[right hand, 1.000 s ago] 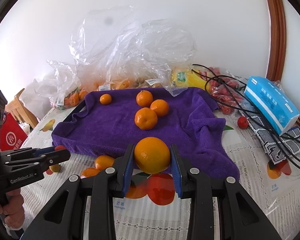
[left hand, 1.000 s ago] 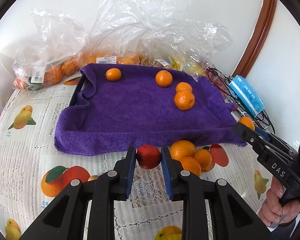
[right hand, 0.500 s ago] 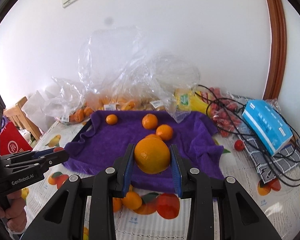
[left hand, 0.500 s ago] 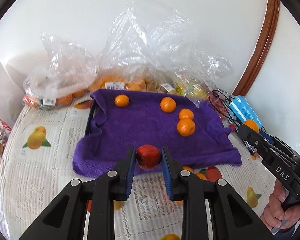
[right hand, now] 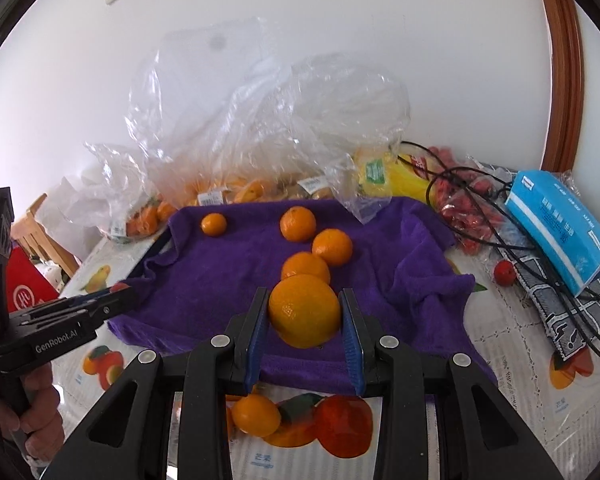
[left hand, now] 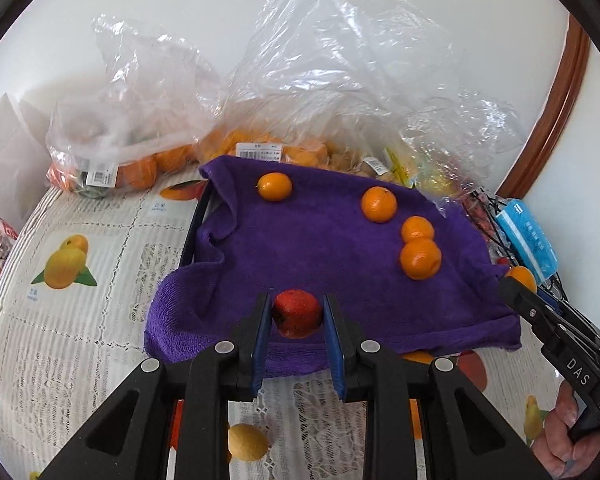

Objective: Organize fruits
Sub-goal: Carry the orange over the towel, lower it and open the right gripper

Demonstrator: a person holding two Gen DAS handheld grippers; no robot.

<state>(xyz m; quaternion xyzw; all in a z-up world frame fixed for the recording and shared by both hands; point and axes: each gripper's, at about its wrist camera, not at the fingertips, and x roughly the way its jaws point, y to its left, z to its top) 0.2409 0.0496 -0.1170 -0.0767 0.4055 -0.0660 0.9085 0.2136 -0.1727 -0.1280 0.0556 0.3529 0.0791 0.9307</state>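
A purple towel (left hand: 320, 248) (right hand: 228, 272) covers a dark tray and carries several oranges (left hand: 420, 258) (right hand: 298, 223). My left gripper (left hand: 296, 316) is shut on a small red fruit (left hand: 298, 314), held over the towel's near edge. My right gripper (right hand: 305, 314) is shut on a large orange (right hand: 304, 310), also above the towel's front part. In the left wrist view the right gripper (left hand: 518, 282) shows at the right edge with its orange (left hand: 522, 278). In the right wrist view the left gripper (right hand: 116, 292) shows at the left edge.
Clear plastic bags of oranges (left hand: 148, 160) (right hand: 236, 192) line the back wall. A blue tissue pack (right hand: 560, 224), black cables (right hand: 500, 216) and small red fruits (right hand: 504, 273) lie at the right. Loose oranges (right hand: 256, 416) and a yellow fruit (left hand: 247, 442) lie on the fruit-print tablecloth (left hand: 80, 320) before the towel.
Both grippers have lifted with their fruit and moved from the tablecloth in front of the towel to over its near edge. The loose oranges now lie below and behind the fingers.
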